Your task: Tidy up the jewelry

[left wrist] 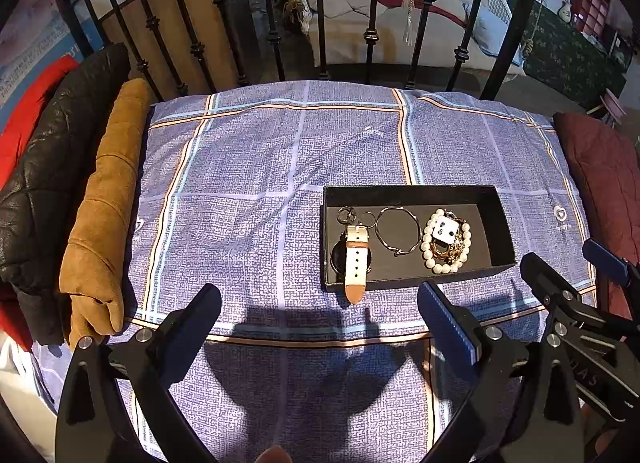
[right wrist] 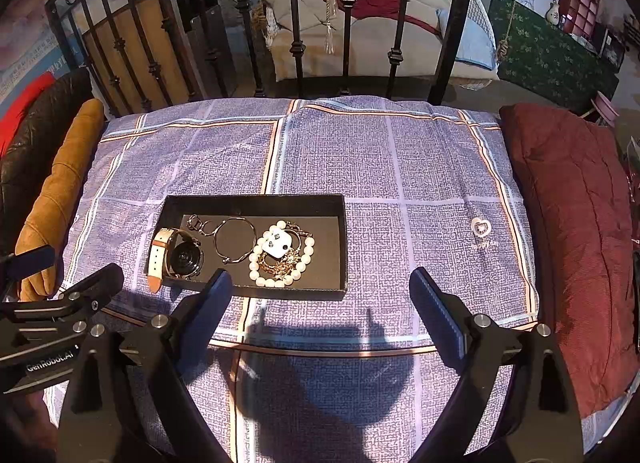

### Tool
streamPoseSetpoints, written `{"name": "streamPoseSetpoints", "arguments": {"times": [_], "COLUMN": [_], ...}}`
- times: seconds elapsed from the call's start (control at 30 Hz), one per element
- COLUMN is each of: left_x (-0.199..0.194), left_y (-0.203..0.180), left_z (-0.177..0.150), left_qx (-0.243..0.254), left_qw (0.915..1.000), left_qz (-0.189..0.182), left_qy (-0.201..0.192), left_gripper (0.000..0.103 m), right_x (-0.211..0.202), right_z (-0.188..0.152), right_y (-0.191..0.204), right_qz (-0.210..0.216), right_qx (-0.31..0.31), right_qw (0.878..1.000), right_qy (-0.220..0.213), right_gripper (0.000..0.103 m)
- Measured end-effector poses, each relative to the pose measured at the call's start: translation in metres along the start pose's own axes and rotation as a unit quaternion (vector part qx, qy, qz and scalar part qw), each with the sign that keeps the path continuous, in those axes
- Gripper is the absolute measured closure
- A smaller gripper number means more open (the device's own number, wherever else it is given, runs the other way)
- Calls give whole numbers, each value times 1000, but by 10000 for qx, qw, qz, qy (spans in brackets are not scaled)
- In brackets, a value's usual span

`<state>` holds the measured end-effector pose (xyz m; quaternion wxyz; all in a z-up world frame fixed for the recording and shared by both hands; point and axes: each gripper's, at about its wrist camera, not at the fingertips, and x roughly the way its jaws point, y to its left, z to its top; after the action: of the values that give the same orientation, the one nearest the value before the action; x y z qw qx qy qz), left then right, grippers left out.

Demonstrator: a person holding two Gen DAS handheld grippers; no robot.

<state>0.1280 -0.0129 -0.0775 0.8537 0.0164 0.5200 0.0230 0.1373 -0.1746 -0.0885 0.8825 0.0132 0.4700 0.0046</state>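
Both the left gripper (left wrist: 320, 299) and right gripper (right wrist: 320, 283) hover with jaws wide apart, holding nothing. Inside the black tray (right wrist: 256, 201) lie a watch (right wrist: 182, 255), thin bangle (right wrist: 235, 239) and pearl bracelet (right wrist: 280, 259). The watch looks stiffest; its strap overhanging the tray's rim seems the easiest hold.

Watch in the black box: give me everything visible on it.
The round dark-faced wristwatch with a white-and-tan leather strap lies at the left end of the shallow black rectangular box, beside a small metal ring clasp. Its case looks silvery, its dial dark. The strap is white with punched holes and a tan tip; that tip hangs over the box's near wall onto the blue checked cloth. Neither gripper touches it.
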Motion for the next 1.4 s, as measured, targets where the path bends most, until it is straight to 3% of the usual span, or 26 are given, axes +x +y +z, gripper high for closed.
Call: {"name": "streamPoseSetpoints", "arguments": {"times": [1.07,1.27,1.4], "left_x": [2,-1,-12], "left_y": [8,3,1], "left_z": [3,1,-1], "left_qx": [-130,-17,-35], "left_qw": [9999,9995,9982], "left_qz": [48,257,207], "left_qy": [46,-158,-561], "left_gripper": [7,7,8], "right_x": [-1,-2,-2], "right_z": [-1,-1,-1], "right_y": [3,1,1], "right_qz": [-33,-65,-72], "right_qx": [-13,-31,-23], "right_qw": [10000,10000,10000], "right_qy": [0,-1,-13], "right_gripper": [14,14,14]}}
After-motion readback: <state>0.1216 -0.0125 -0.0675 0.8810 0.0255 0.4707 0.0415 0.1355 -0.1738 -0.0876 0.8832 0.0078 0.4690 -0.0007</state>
